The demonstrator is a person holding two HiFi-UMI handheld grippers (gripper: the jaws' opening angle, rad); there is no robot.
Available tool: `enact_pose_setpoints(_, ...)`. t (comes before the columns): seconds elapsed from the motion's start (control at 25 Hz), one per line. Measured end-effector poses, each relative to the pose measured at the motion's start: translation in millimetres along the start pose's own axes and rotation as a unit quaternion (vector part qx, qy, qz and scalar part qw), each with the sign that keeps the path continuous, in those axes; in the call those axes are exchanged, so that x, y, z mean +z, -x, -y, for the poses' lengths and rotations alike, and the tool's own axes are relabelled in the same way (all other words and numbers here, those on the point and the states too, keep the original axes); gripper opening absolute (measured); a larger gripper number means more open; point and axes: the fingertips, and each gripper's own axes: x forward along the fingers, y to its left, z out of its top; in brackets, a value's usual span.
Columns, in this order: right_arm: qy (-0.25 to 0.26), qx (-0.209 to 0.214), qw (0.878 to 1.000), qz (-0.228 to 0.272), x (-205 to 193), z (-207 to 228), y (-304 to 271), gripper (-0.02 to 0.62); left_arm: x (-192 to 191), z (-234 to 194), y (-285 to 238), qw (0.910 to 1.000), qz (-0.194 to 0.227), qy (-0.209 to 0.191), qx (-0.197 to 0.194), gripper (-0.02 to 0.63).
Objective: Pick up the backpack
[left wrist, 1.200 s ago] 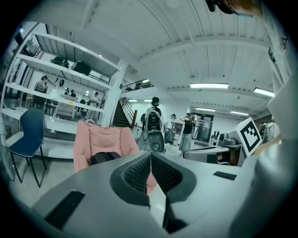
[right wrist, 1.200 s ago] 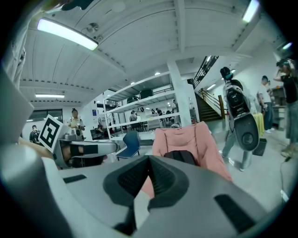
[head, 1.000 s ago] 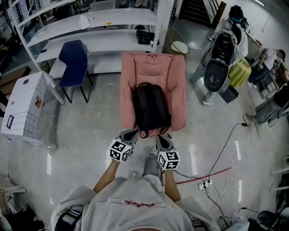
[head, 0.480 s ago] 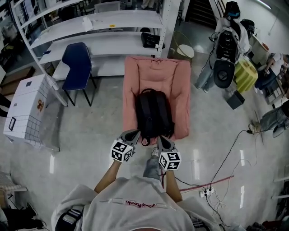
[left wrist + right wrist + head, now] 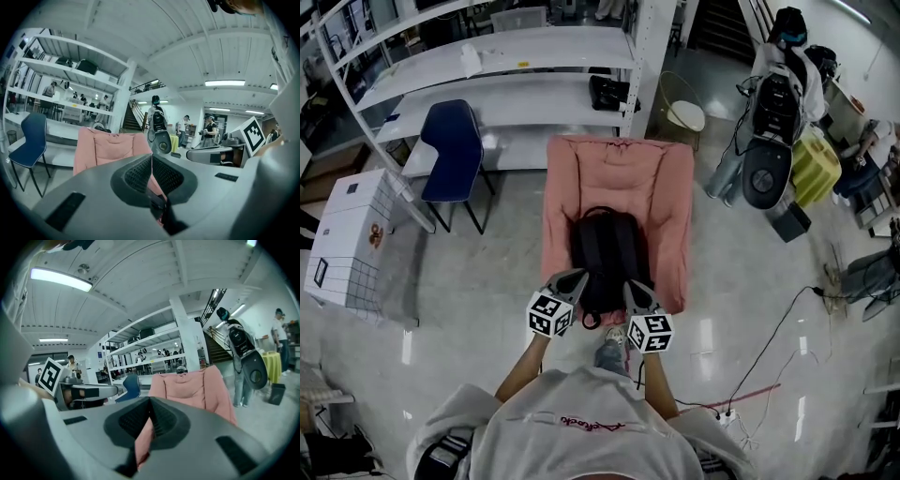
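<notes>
At the far left of the head view a white box sits on the floor, with a blue chair to its right in front of white shelving. Centre frame holds a pink seat laid out on the floor, and the black backpack lies on its lower half, straps and top loop toward the bottom of the frame. The left gripper sits at the backpack's lower left corner and the right gripper at its lower right corner, so the bag's near end lies between the two tips; whether either tip touches the fabric cannot be told. In the left gripper view the left gripper's jaws are pressed together with nothing pinched, the pink seat's upright back ahead. The right gripper view shows the right gripper likewise pressed together and empty, facing the same seat. Further right in the head view stands a person carrying dark gear, beside a yellow-green case, and a cable trails across the floor.
</notes>
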Motion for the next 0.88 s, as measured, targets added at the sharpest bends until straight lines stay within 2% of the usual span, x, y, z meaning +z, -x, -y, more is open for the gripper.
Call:
enact_pose_setpoints(0.36, 0.001, 0.032, 0.999, -0.005, 40, 65, -61, 0.018, 29, -28, -84, 0.9997, 0.001, 0.016, 0.017, 0.014)
enact_pose_setpoints(0.88, 0.013, 0.077, 0.997, -0.003, 75, 148, -123, 0.018, 65, -55, -181, 0.9981, 0.008, 0.0, 0.061, 0.014)
